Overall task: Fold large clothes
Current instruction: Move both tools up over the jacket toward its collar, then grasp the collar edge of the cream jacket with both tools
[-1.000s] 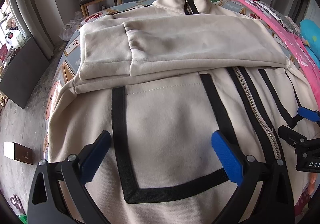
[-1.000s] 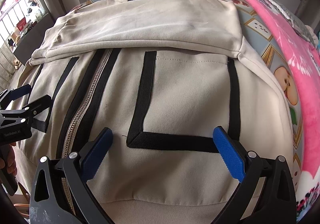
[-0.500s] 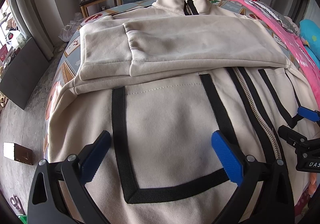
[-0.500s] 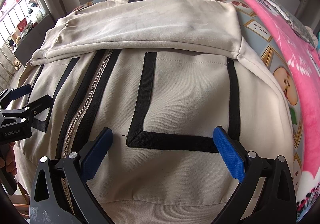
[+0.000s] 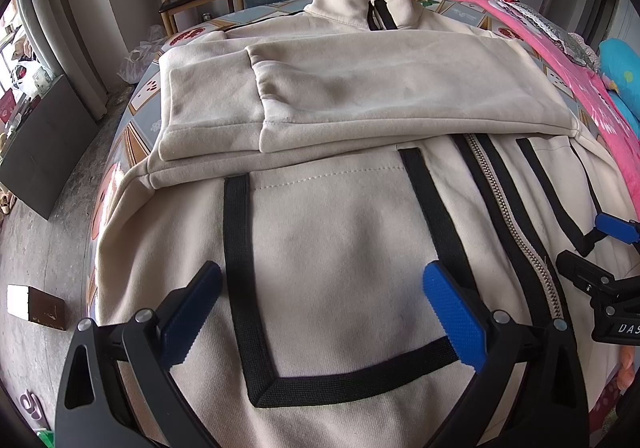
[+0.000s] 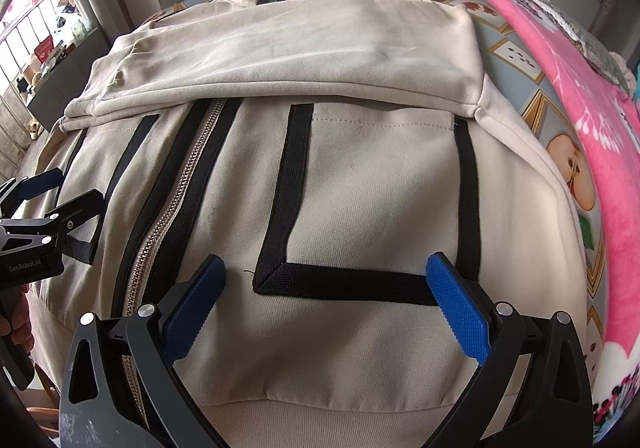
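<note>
**Both grippers poised wide over the jacket's lower half**

The cream jacket (image 5: 340,248) lies front-up on the patterned bed cover (image 6: 516,48), both sleeves (image 5: 360,96) folded across the chest, collar at the far end. The left gripper (image 5: 320,312) hovers with its jaws spread, straddling the black-trimmed pocket (image 5: 332,288) directly ahead — nothing between its pads. Just to its right runs the metal zipper (image 5: 512,224). The right gripper (image 6: 324,308) is spread wide as well, gripping nothing, framing the other pocket (image 6: 380,208) — the hem lies beneath it, a pink blanket (image 6: 580,96) off to its right.
</note>
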The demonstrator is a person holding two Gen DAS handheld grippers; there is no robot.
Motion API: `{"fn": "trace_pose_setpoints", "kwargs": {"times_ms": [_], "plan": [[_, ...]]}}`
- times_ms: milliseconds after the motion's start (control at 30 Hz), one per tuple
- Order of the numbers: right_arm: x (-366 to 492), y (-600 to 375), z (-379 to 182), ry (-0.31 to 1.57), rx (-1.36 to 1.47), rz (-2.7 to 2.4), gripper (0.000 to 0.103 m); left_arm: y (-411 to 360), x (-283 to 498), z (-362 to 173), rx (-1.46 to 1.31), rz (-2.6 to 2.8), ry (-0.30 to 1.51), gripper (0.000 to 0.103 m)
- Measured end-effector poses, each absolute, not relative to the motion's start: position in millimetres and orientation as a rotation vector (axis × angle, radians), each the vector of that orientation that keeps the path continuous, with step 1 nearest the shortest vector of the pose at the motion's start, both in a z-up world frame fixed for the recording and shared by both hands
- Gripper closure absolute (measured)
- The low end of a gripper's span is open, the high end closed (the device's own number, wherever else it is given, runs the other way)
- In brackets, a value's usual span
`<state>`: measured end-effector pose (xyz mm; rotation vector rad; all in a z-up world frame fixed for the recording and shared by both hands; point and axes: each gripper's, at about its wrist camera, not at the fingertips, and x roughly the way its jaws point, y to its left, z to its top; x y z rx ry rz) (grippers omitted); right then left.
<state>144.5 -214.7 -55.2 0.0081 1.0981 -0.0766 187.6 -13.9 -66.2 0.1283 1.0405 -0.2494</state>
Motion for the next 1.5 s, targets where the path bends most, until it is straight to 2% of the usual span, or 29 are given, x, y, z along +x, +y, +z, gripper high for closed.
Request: {"fn": "trace_pose_setpoints", "kwargs": {"times_ms": [367,633,800,1000,1233,1500], "plan": [[146.9,-214.4,-52.1,1.109,0.009,-0.059,0.007,-11.7,187.0,-61.5,0.110,-0.259,1.051,0.005],[159.4,-218.8,0.8,1.000,0.045,0.090,0.007,-7.3,188.1,6.2,0.143,-0.310,0.872,0.005],[201.6,-238.9,58.6,0.897,0.062,0.175,0.007,-0.3,232.0,59.7,0.106,-0.319,0.774,0.005],[307.0,-278.6,92.6,0.948,0.141,0.183,0.007,-9.9,316.9,89.8,0.109,-0.318,0.746,0.005],[444.7,-289.7,68.1,1.062,0.266,0.194,0.007,-55.8,440.3,68.6,0.007,-0.357,0.879,0.006],[530.5,-283.5,-9.8,1.262,0.356,0.144,0.031,-95.4,536.1,-3.6,-0.055,-0.259,1.041,0.019]]}}
